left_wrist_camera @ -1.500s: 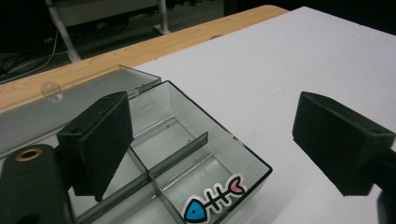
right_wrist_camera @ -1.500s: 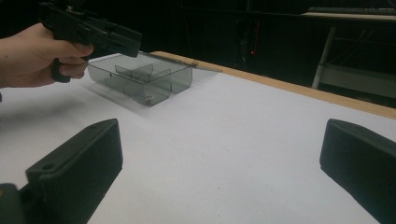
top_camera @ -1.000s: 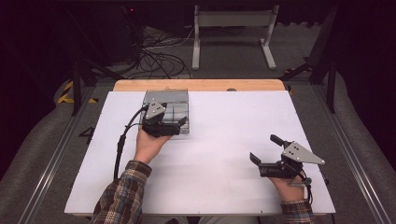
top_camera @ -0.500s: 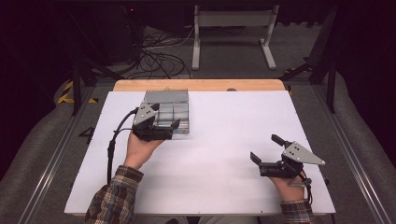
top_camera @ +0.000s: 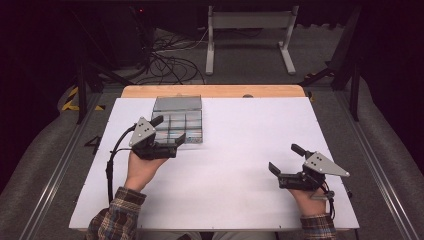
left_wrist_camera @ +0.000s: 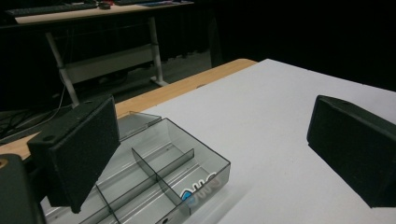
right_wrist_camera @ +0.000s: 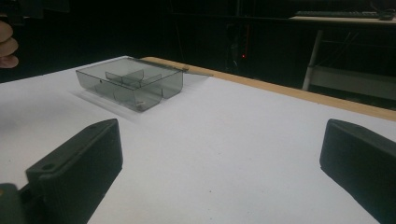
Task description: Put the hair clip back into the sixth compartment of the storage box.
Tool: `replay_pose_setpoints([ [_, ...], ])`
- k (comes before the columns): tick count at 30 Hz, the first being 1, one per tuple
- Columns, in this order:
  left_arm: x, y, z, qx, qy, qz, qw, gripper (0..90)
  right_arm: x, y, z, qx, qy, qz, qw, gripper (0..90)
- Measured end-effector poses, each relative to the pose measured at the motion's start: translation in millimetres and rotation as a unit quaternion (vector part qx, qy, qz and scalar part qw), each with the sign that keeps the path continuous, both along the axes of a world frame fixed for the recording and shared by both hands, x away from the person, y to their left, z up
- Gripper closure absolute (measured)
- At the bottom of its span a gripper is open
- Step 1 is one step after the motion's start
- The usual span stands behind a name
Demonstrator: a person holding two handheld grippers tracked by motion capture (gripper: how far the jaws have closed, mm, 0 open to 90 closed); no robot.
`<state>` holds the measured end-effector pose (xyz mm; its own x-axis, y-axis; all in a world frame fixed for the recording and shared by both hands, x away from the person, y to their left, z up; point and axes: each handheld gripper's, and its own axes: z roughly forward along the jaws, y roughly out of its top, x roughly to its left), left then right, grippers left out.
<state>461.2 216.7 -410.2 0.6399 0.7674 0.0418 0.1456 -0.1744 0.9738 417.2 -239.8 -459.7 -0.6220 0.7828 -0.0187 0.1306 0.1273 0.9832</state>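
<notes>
Left gripper [top_camera: 169, 131]: jaws spread wide, nothing between them. Held in the person's left hand [top_camera: 141, 167], raised over the near-left corner of the compartment box [top_camera: 179, 120]. In the left gripper view the box sits low and just ahead of the left jaw, partly behind it; right jaw stands over bare white table surface [top_camera: 240, 150], apart from the box. No contact w/ the box visible.

Box: clear grey plastic, divided by inner walls into several compartments; compartments in sight look empty. Lid open, lying flat on the far side of the box toward the wooden table edge [top_camera: 215, 91]. A blue-and-white label shows on the front wall in the left gripper view. Box upright, flat on the table.

Right gripper [top_camera: 283, 162]: jaws wide apart, holding nothing. Held in the right hand [top_camera: 306, 197], low over the table, well apart from the box. In the right gripper view the box lies far ahead and toward the left jaw's side, w/ bare white surface between both jaws. Fingers of the other hand show at that view's upper left edge.

Cable [top_camera: 111, 165] trails from the left gripper back along the forearm; plaid sleeve [top_camera: 116, 217] at bottom of the high view.
</notes>
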Motion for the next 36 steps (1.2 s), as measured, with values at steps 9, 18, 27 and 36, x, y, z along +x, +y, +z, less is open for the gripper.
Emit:
replay_pose_setpoints([
  [9, -11.7, 14.2, -7.0, -0.003, -0.003, 0.005, 1.0, 3.3, 0.5, -0.1, -0.3, -0.001, -0.001, -0.002, 1.0, 0.0],
  [18, -23.4, 33.2, -17.3, -0.008, -0.007, 0.015, 0.9998, 3.3, 0.9, -0.5, -1.7, -0.004, -0.006, -0.007, 1.0, 0.0],
  [27, -35.1, 49.0, -26.6, -0.017, -0.007, 0.024, 0.9996, 3.1, 0.6, -0.2, -2.1, -0.003, -0.009, -0.008, 0.9999, 0.0],
  [36, -47.1, 64.0, -32.4, -0.022, -0.012, 0.033, 0.9992, 3.0, 0.9, -0.6, -2.5, -0.003, -0.009, -0.009, 0.9999, 0.0],
])
